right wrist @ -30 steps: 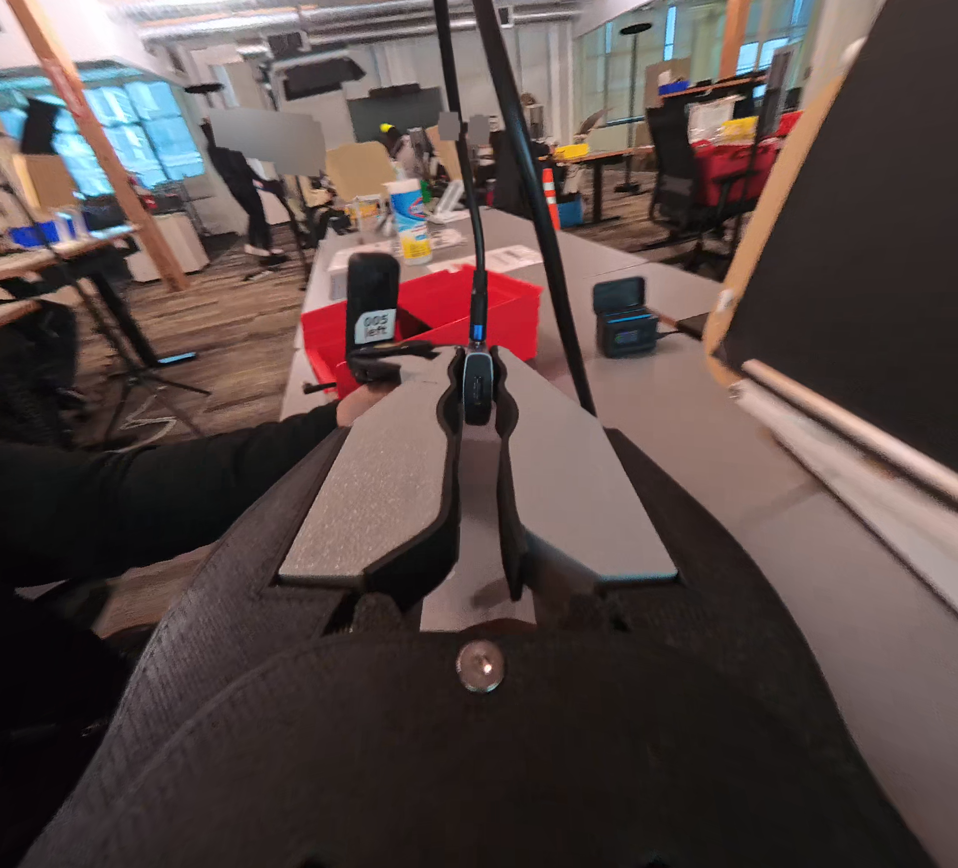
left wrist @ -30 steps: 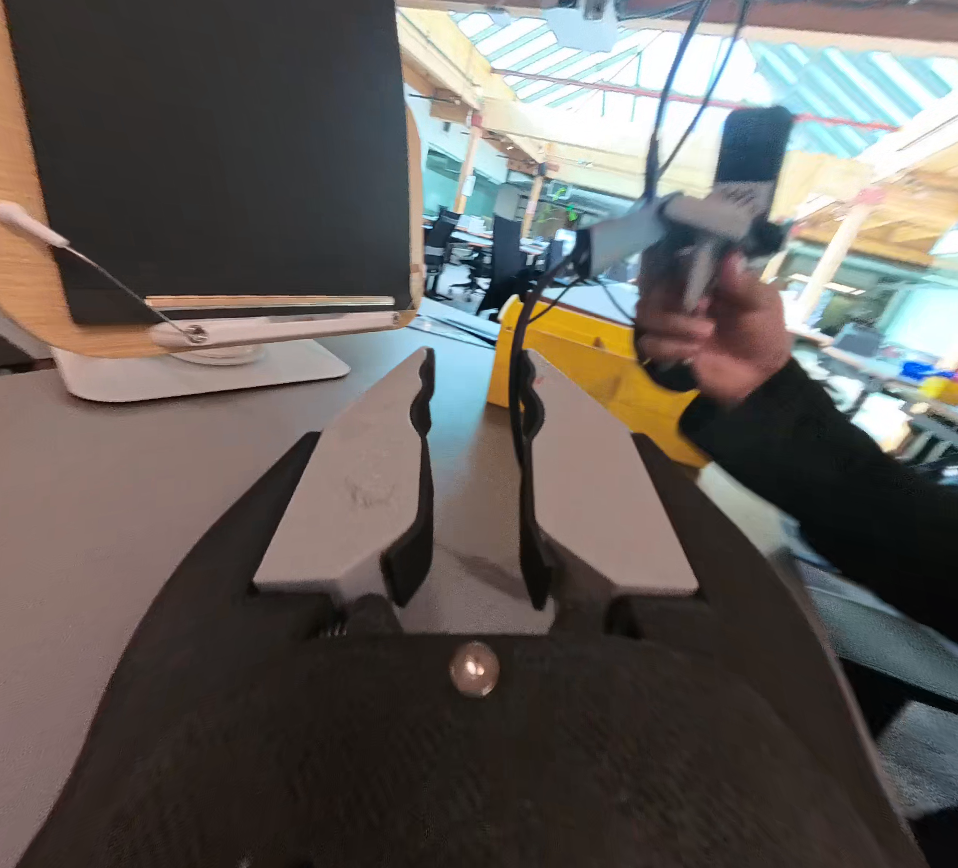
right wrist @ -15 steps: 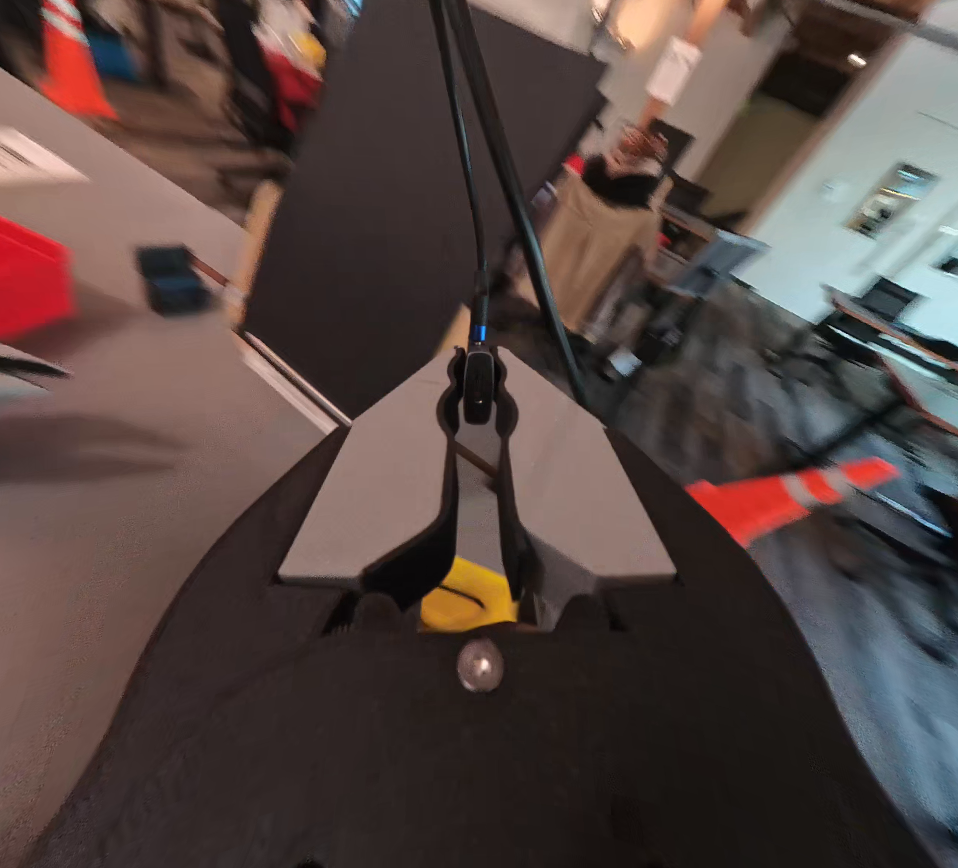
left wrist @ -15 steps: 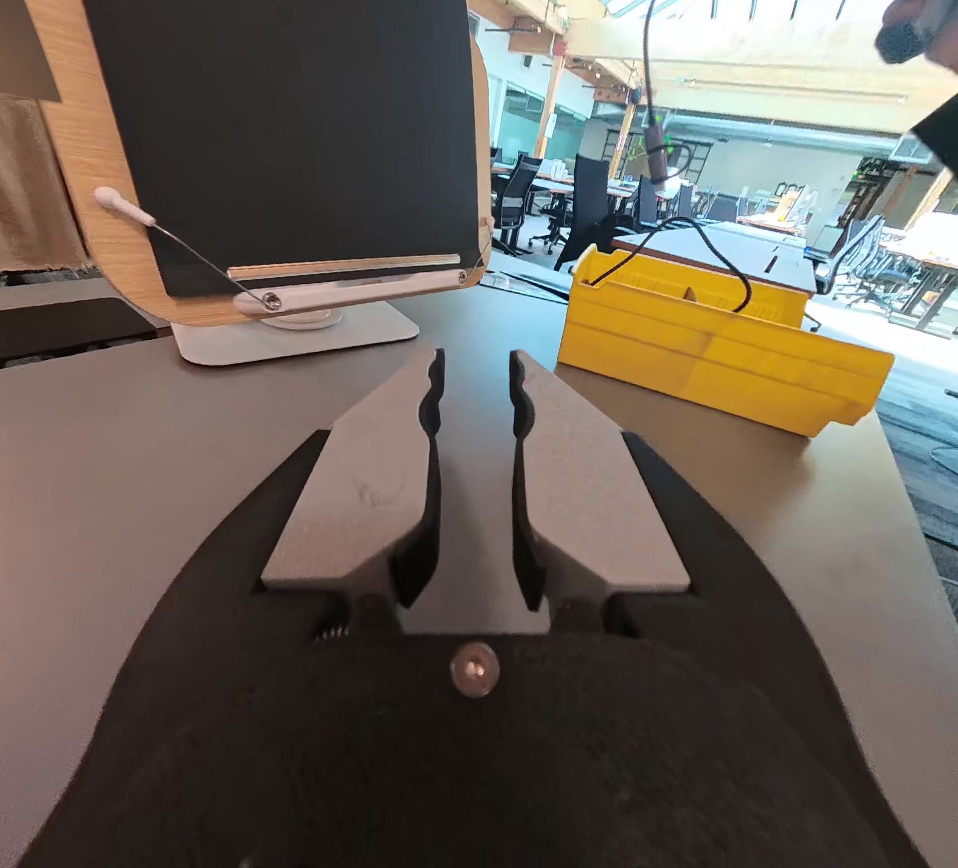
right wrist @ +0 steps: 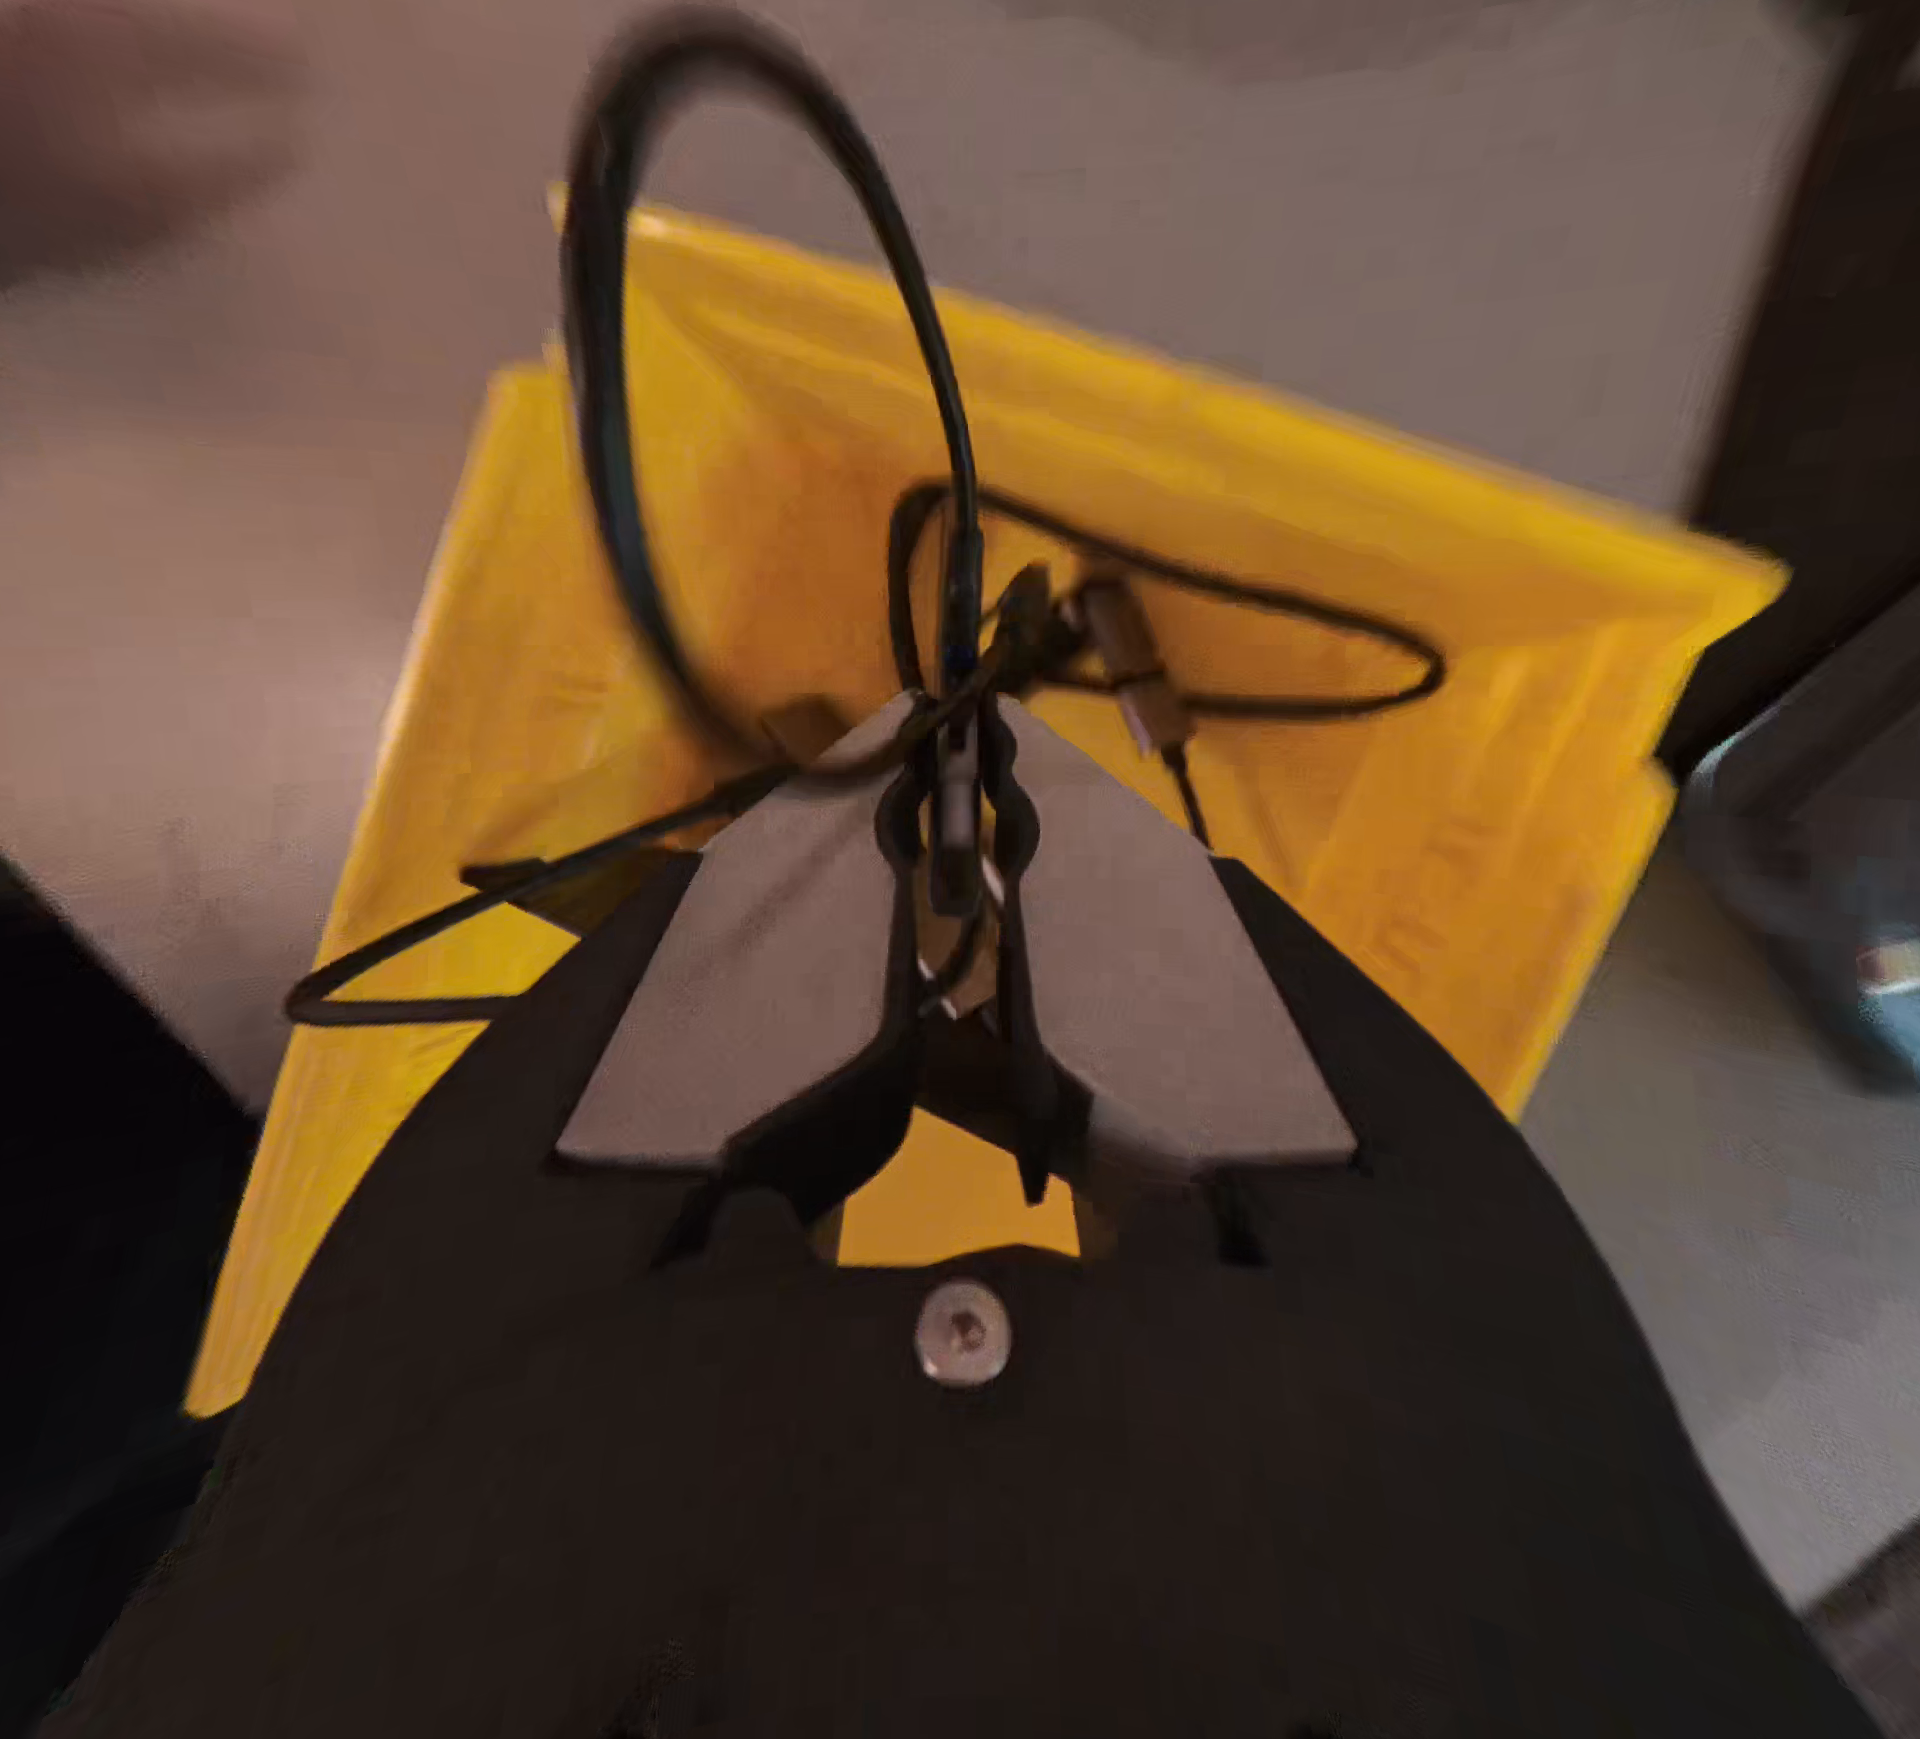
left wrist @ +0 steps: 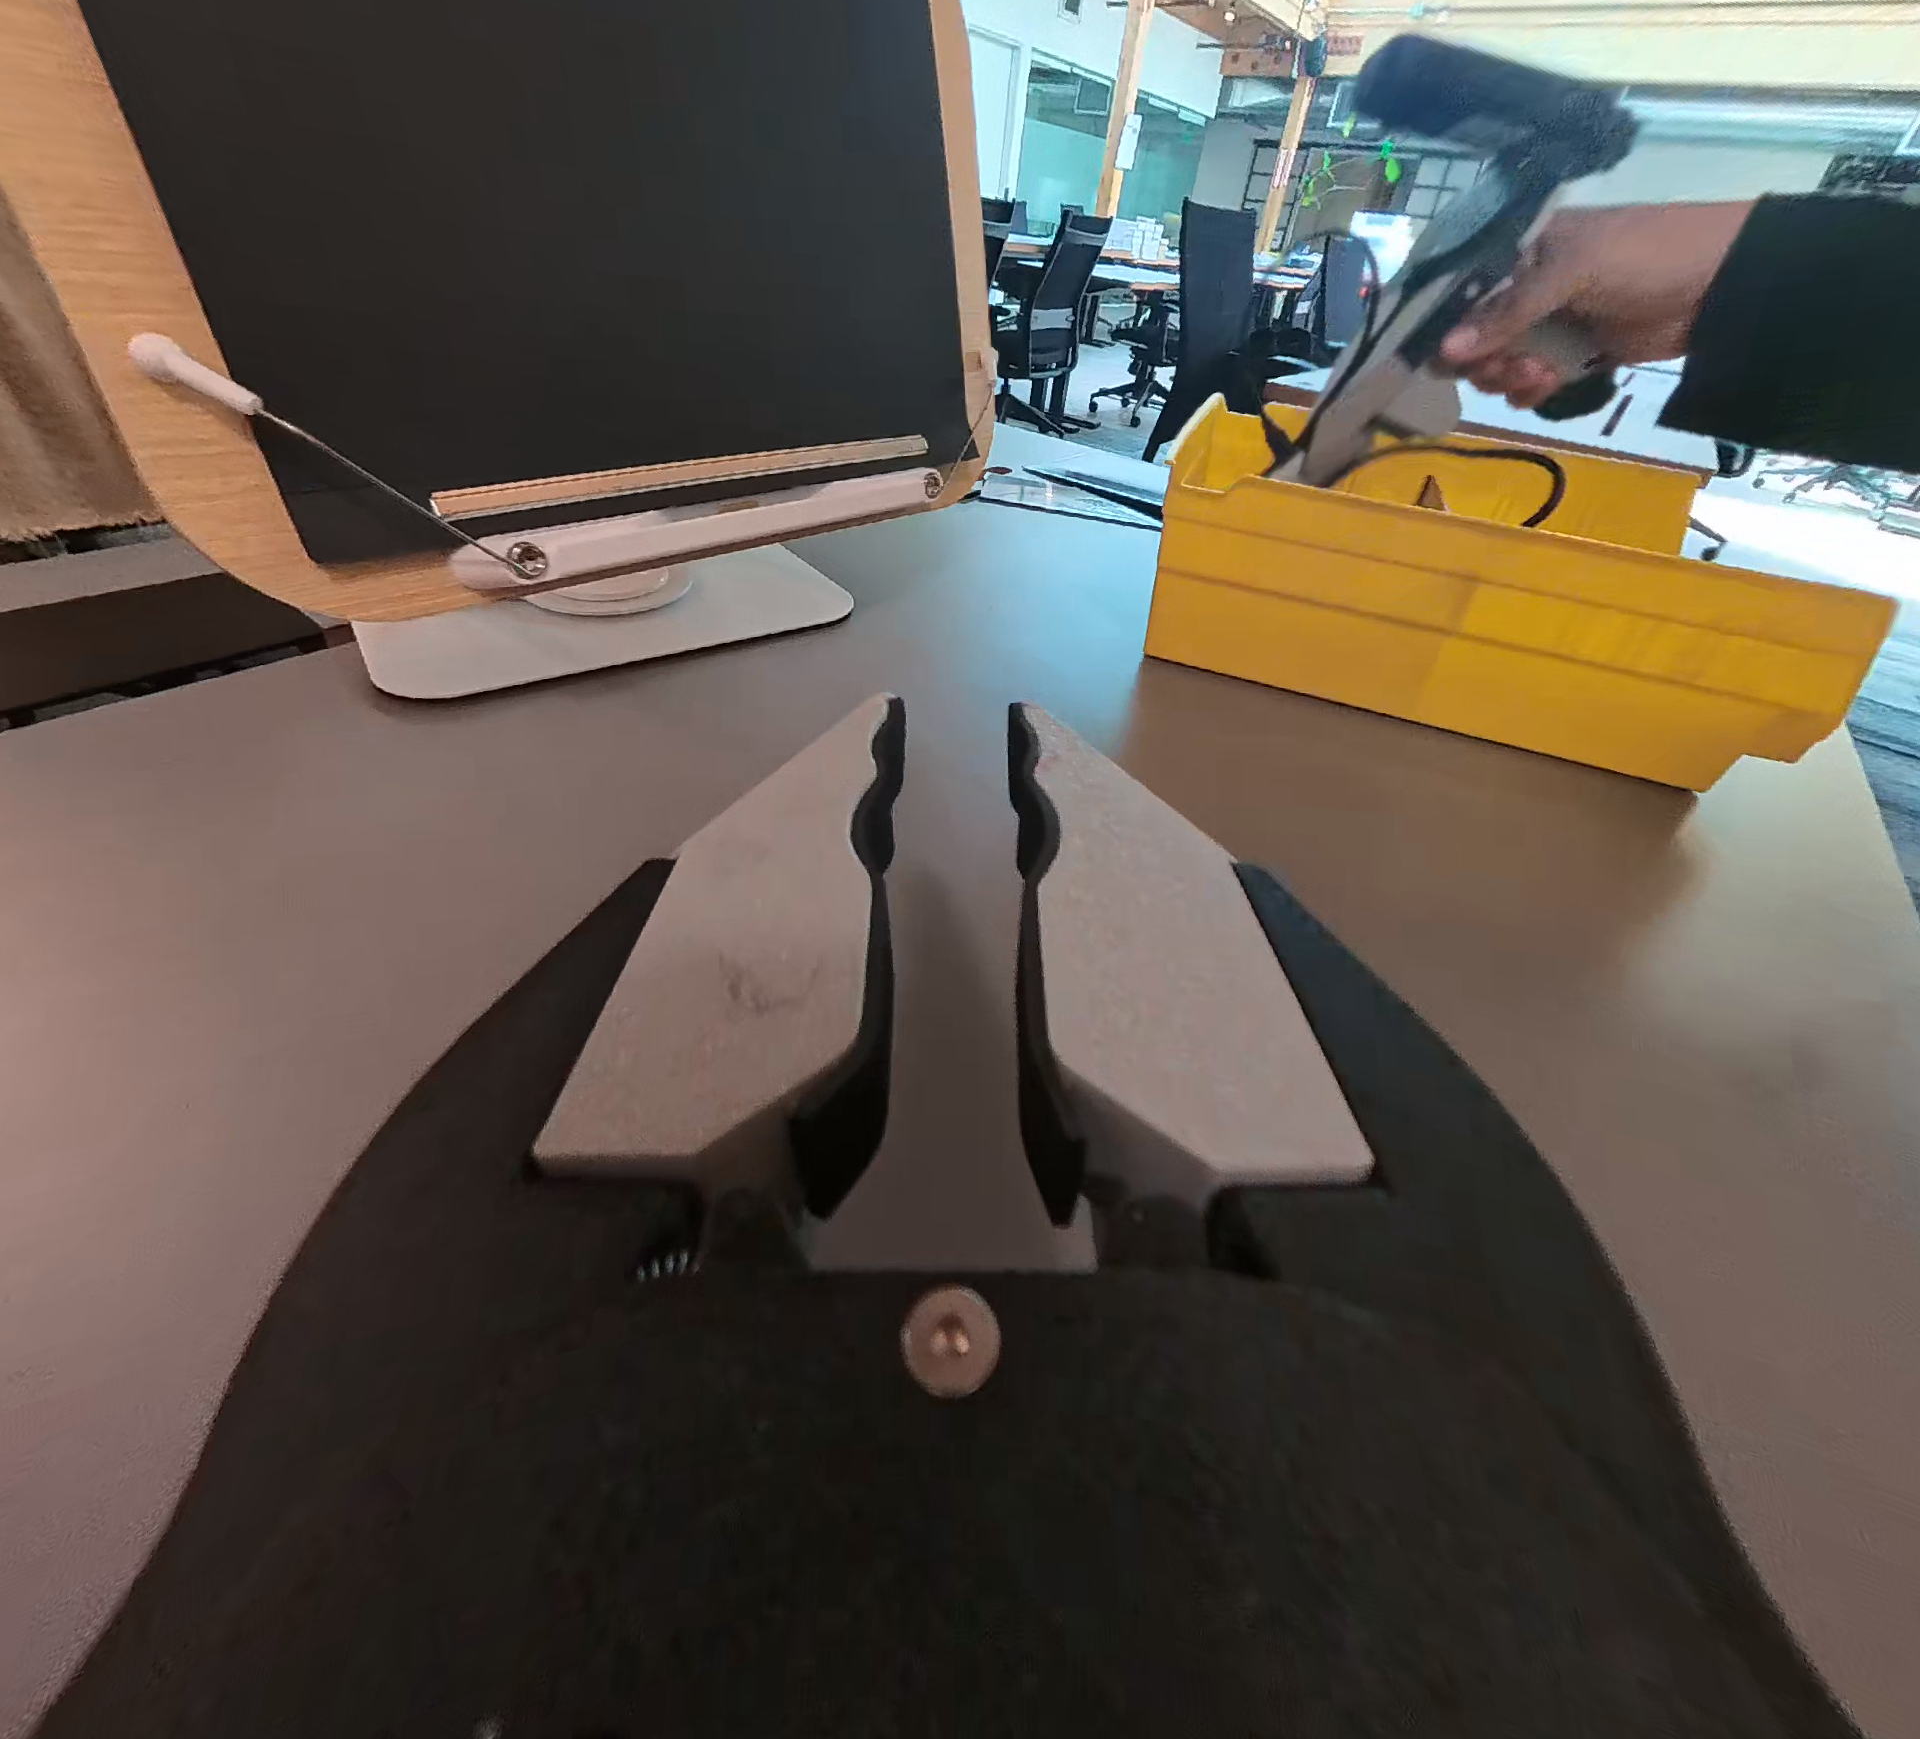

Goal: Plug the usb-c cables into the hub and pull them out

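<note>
My right gripper (right wrist: 961, 723) points down into a yellow bin (right wrist: 1299, 546) and is shut on the plug end of a black usb-c cable (right wrist: 958, 822). The cable loops up and to the left (right wrist: 613, 442). More black cables and plugs (right wrist: 1122, 640) lie in the bin under the fingertips. This view is blurred. My left gripper (left wrist: 954, 723) is open and empty, low over the grey table (left wrist: 312, 858). In the left wrist view the right gripper (left wrist: 1314, 458) dips into the yellow bin (left wrist: 1455, 650), held by a hand (left wrist: 1590, 297). I cannot make out a hub.
A black screen on a wooden board (left wrist: 520, 131) with a white base (left wrist: 623, 640) stands at the back left of the table. The yellow bin sits near the table's right edge. A white-tipped thin rod (left wrist: 312, 453) leans on the board. Tip to tip, the grippers are about 35 cm apart.
The right gripper has swung down from high in the air into the yellow bin, still holding the cable plug. The left gripper has stayed open and drawn back slightly.
</note>
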{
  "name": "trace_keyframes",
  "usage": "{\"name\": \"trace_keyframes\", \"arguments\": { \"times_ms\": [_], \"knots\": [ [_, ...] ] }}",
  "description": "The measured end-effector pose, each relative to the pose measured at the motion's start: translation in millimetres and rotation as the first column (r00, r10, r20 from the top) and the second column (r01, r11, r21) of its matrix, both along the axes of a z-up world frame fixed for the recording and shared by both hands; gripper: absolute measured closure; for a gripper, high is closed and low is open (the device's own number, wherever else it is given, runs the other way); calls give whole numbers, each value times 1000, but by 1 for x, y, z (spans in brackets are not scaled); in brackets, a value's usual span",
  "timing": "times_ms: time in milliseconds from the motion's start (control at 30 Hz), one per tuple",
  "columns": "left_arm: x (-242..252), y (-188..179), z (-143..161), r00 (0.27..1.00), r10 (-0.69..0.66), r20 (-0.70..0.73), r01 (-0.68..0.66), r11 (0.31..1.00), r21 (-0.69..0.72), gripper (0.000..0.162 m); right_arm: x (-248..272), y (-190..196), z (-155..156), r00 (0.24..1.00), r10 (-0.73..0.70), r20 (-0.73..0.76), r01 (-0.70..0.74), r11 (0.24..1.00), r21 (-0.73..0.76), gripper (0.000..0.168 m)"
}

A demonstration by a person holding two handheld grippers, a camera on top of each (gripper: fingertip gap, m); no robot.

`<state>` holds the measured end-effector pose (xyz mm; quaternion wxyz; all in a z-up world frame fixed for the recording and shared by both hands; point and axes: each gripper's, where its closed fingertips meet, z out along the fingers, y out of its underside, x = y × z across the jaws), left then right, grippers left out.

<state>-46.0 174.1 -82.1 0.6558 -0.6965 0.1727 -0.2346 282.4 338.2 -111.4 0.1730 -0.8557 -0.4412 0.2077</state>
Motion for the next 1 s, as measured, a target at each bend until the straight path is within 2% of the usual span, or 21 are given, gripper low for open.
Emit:
{"name": "trace_keyframes", "arguments": {
  "times_ms": [100, 233, 333, 433, 500, 600, 667, 733, 800, 867, 933, 1000],
  "knots": [
    [5, 1, -3, 1000, -19, -14, 18, 1000, -14, 145, 16, -6, -33, 993, -66, 97, 84, 978, -192, 160],
    [10, 1, -9, 997, -20, -78, 19, 1000, -19, 145, 35, 3, -41, 949, -45, 311, 84, 990, -114, 154],
    [10, 2, -13, 995, -13, -100, 10, 1000, -24, 145, 50, 15, -15, 913, -59, 403, 64, 998, 1, 150],
    [10, 2, -12, 996, -19, -88, 16, 999, -30, 145, 48, 13, 18, 936, -79, 344, 74, 997, 28, 144],
    [11, 2, -12, 996, -23, -84, 20, 999, -32, 144, 52, 15, 40, 944, -115, 308, 89, 991, 97, 137],
    [13, 2, -14, 996, -29, -88, 26, 999, -42, 141, 57, 10, 56, 956, -121, 268, 82, 985, 153, 125],
    [15, 2, -18, 995, -34, -98, 29, 998, -57, 137, 71, 13, 66, 942, -188, 279, 121, 963, 241, 120],
    [17, 2, -22, 993, -39, -108, 31, 997, -76, 132, 73, 12, 83, 954, -244, 176, 181, 933, 313, 119],
    [18, 2, -25, 990, -38, -134, 27, 996, -82, 122, 70, 5, 103, 962, -274, 25, 245, 894, 375, 110],
    [19, 1, -26, 985, -11, -173, 0, 998, -63, 116, 57, -20, 116, 963, -221, -153, 264, 888, 376, 110],
    [21, -4, -23, 981, 25, -194, -31, 999, -28, 109, 36, -62, 118, 944, -110, -311, 215, 919, 330, 107],
    [25, -19, -21, 979, 49, -198, -58, 997, -41, 100, 26, -98, 106, 926, -46, -375, 174, 932, 317, 105]
  ]
}}
